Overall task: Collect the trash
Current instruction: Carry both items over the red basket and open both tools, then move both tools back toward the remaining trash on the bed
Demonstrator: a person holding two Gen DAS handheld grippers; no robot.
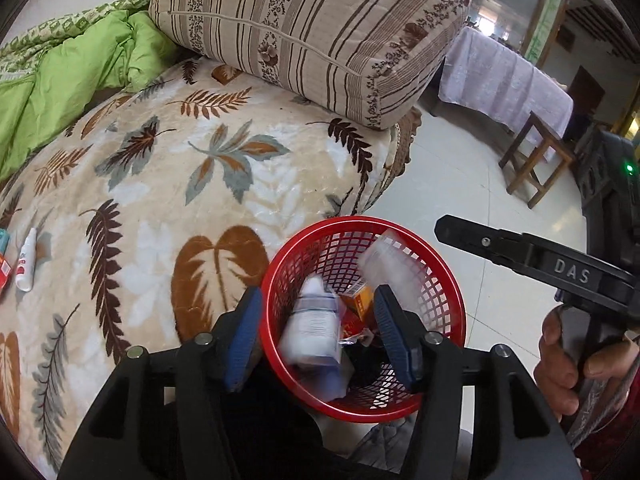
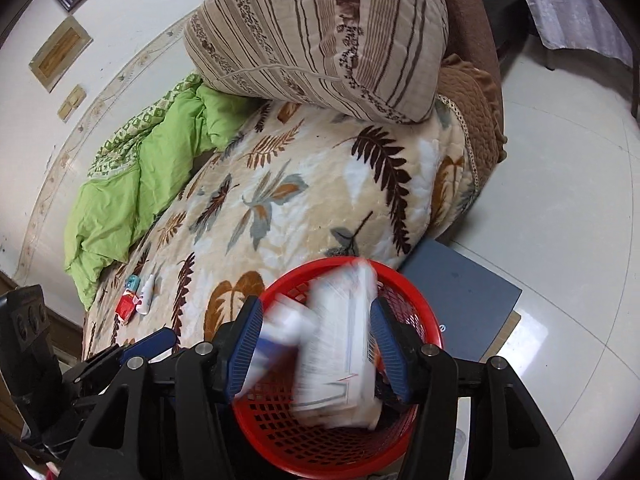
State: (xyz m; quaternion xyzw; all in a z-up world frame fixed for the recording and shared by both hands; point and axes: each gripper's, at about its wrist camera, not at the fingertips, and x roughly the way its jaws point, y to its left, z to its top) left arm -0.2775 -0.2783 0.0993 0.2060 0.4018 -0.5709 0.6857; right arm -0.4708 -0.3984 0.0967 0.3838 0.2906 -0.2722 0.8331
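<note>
A red mesh basket [image 1: 352,222] stands on the floor against the bed. My left gripper [image 1: 318,296] hangs open over it. A blurred white bottle [image 1: 314,328] is between its blue pads, apart from both. An orange box [image 1: 360,296] and a clear bag [image 1: 384,260] lie inside. My right gripper [image 2: 316,304] is open over the same basket [image 2: 304,436], with a blurred white box [image 2: 340,352] loose between its jaws. On the blanket lie a white tube [image 2: 146,292], a red pack [image 2: 126,306] and a teal item [image 2: 132,280].
The bed carries a leaf-pattern blanket [image 1: 224,168], a striped cushion [image 1: 312,36] and a green quilt [image 1: 68,80]. A dark flat box [image 2: 460,304] lies on the tiled floor behind the basket. A wooden stool [image 1: 536,160] and a cloth-covered table [image 1: 500,80] stand farther off.
</note>
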